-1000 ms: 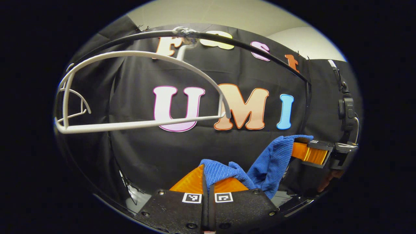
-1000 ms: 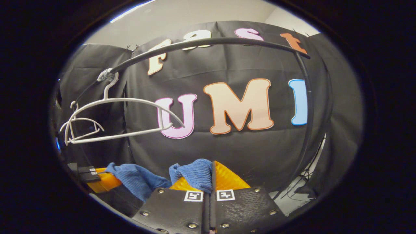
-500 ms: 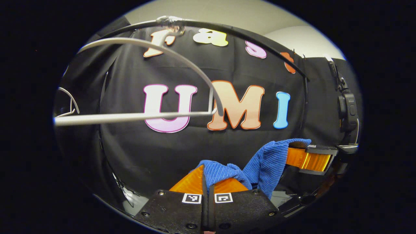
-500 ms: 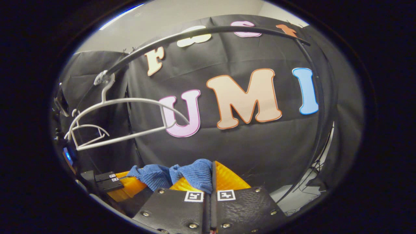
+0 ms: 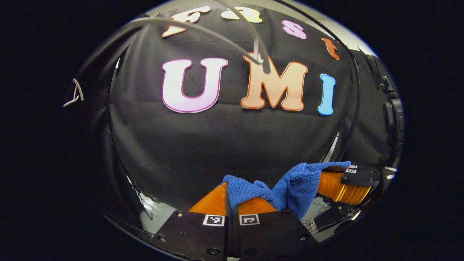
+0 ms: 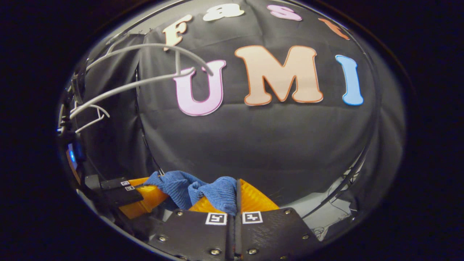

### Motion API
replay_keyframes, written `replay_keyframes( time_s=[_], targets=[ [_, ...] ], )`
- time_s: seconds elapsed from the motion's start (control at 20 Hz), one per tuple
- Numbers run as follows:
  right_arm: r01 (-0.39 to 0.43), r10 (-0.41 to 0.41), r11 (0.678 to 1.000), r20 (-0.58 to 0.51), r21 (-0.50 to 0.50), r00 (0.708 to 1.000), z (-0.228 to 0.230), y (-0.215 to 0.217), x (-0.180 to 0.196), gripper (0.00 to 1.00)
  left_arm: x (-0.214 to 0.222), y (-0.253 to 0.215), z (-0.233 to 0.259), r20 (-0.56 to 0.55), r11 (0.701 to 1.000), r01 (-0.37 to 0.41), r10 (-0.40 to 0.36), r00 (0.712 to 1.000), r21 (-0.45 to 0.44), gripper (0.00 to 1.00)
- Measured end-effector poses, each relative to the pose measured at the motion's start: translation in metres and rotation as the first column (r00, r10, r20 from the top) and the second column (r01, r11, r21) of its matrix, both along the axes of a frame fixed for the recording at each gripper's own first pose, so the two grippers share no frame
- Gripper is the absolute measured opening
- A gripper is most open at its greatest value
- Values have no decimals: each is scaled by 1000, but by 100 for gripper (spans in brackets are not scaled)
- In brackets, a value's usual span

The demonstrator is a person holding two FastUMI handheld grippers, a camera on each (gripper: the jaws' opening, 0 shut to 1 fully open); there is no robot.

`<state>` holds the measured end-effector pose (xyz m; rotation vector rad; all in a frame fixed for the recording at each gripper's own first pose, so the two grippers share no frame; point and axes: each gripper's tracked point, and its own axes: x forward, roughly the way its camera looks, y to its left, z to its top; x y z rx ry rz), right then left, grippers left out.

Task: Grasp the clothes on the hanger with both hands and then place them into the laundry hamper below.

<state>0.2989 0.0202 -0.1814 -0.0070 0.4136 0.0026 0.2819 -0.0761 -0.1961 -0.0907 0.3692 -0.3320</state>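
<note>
Below the bare white plastic hanger (image 6: 137,81), a ribbed blue knit cloth (image 5: 290,183) sags between two grippers.

Left gripper (image 5: 232,203) and right gripper (image 6: 236,197) each clamp a bunched edge; soft, light and limp, it looks best held at gathered folds.

The white hanger (image 6: 137,81) juts overhead at upper left; below it, open space runs to the black cloth wall (image 6: 253,145).
</note>
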Motion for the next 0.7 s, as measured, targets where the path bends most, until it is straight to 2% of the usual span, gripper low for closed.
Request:
replay_keyframes(
  time_s=[0.25, 0.4, 0.55, 0.7],
  targets=[
    [-1, 2, 1000, -99, 1, 995, -38, 1, 10, 2, 6, -1, -37, -75, 1000, 20, -18, 997, 13, 1],
    [22, -20, 1000, -157, 6, 987, -65, -8, 2, 2, 1, 5, -60, -118, 999, 31, -26, 993, 37, 1],
    [64, -62, 998, -230, 2, 971, -98, -24, -8, 2, -6, 5, -85, -172, 998, 37, -29, 985, 43, 1],
    [71, -74, 997, -314, -20, 947, -133, -28, -21, 2, -18, -1, -115, -241, 996, 72, -55, 969, 60, 1]
  ],
)
